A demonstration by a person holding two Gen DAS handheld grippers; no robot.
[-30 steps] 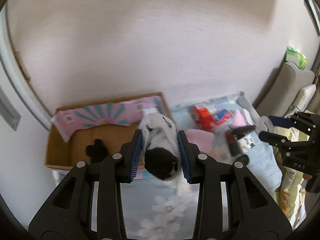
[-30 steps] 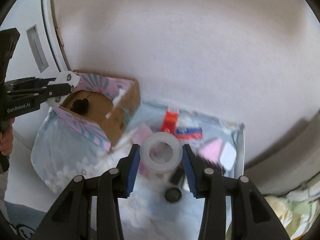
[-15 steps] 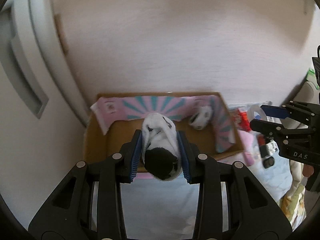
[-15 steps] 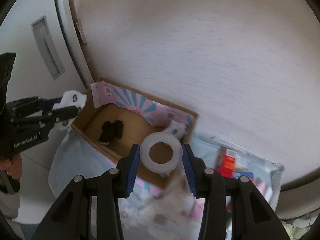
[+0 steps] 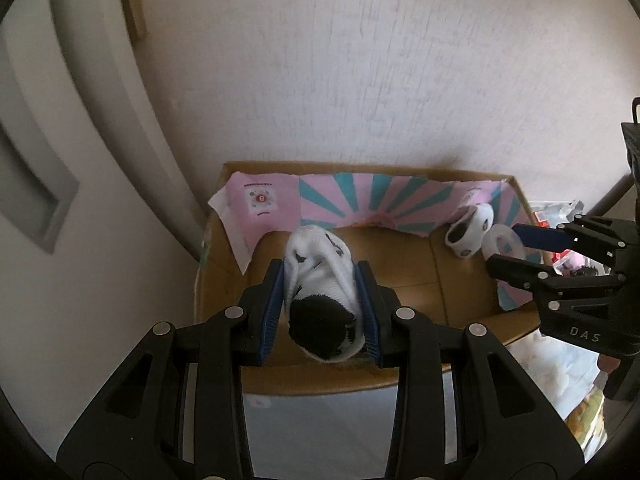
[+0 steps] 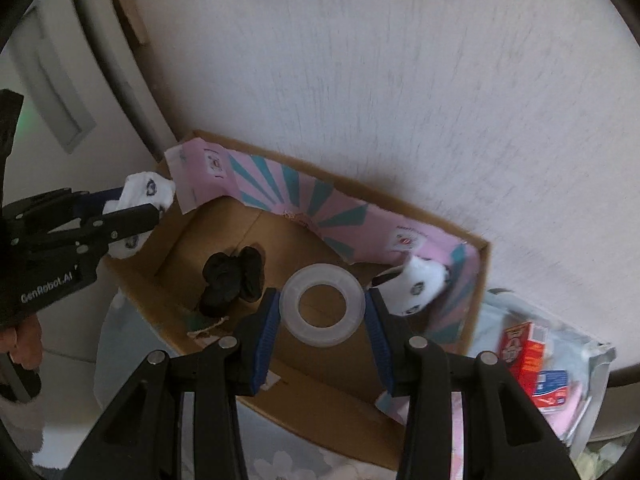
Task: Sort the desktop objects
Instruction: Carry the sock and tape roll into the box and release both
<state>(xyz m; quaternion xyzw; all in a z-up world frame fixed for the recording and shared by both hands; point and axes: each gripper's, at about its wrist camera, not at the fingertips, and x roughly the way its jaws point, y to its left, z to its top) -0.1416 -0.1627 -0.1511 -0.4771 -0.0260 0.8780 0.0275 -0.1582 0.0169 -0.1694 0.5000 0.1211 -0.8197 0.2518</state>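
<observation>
- Two tools hang over an open cardboard box (image 5: 416, 280), each pointing steeply down into it.
- Left tool (image 5: 320, 304): its blue ribbed pads squeeze a soft rolled white sock with a black toe (image 5: 318, 292), held above the box's brown floor.
- Right tool (image 6: 322, 306): its pads clamp a translucent ring of clear tape (image 6: 322, 305) at its outer rim, the hole facing the camera.
- Inside the box: a pink paper liner with teal rays (image 6: 304, 208) along the far wall, a crumpled black sock bundle (image 6: 232, 276) on the floor, and a rolled white panda-print sock (image 6: 418, 284) in the far corner.
- Beside the box, a red carton (image 6: 522, 350) lies on a floral cloth.
</observation>
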